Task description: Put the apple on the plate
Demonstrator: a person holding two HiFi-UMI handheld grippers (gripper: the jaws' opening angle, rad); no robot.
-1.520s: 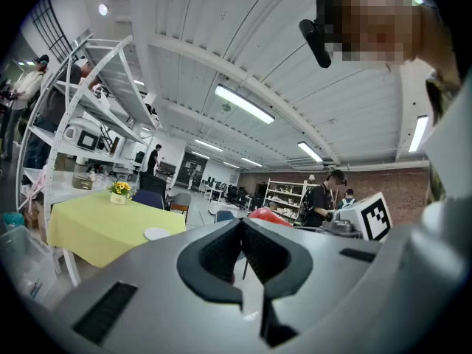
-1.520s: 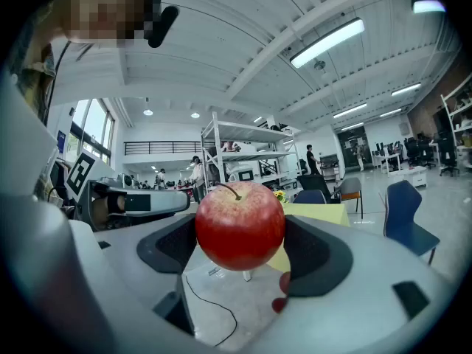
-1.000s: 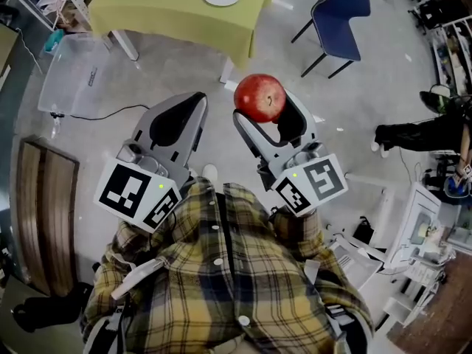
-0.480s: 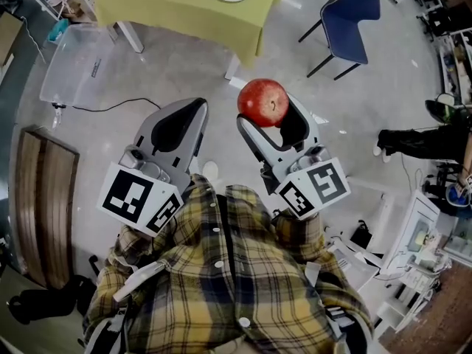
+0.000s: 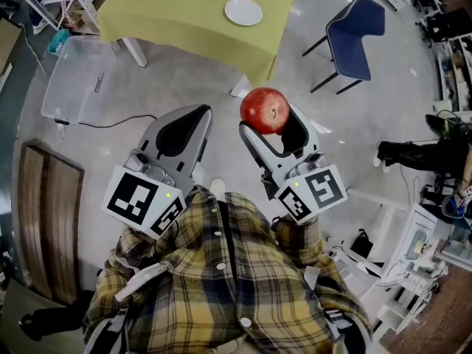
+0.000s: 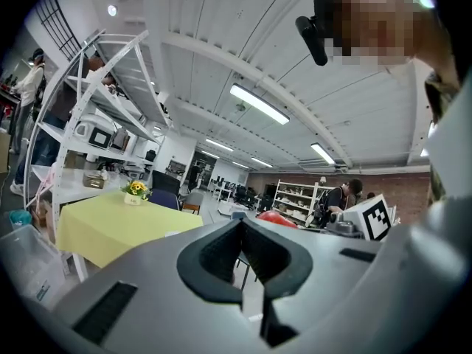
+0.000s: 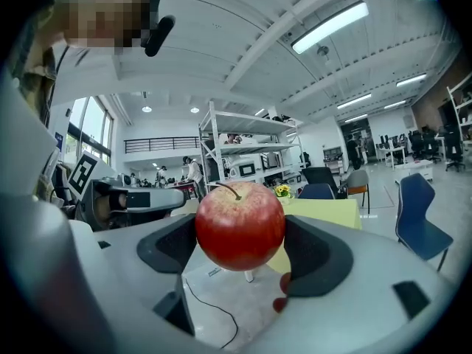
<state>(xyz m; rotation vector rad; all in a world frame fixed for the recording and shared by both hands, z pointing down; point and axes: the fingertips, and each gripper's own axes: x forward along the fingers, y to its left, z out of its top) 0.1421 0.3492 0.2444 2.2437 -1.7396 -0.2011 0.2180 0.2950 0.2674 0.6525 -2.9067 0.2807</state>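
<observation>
Over grey floor (image 5: 147, 87), the right hand-held gripper (image 5: 268, 122) points forward, clamping the apple (image 5: 265, 110); the left hand-held gripper (image 5: 201, 112) alongside has its jaws together.

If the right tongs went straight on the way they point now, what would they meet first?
Probably the yellow table, seen right behind the apple that the right tongs hold. Only open floor lies between, though depth is hard to judge.

A red round apple (image 5: 264, 109), faintly yellow-speckled, showed against the grey plastic right claw (image 5: 268, 122) and its black-and-white square markers; beyond were a round white plate (image 5: 243, 11), a yellow-green clothed table (image 5: 177, 9), a dark blue chair (image 5: 360, 29) and a yellow-and-navy plaid shirt (image 5: 221, 293).
</observation>
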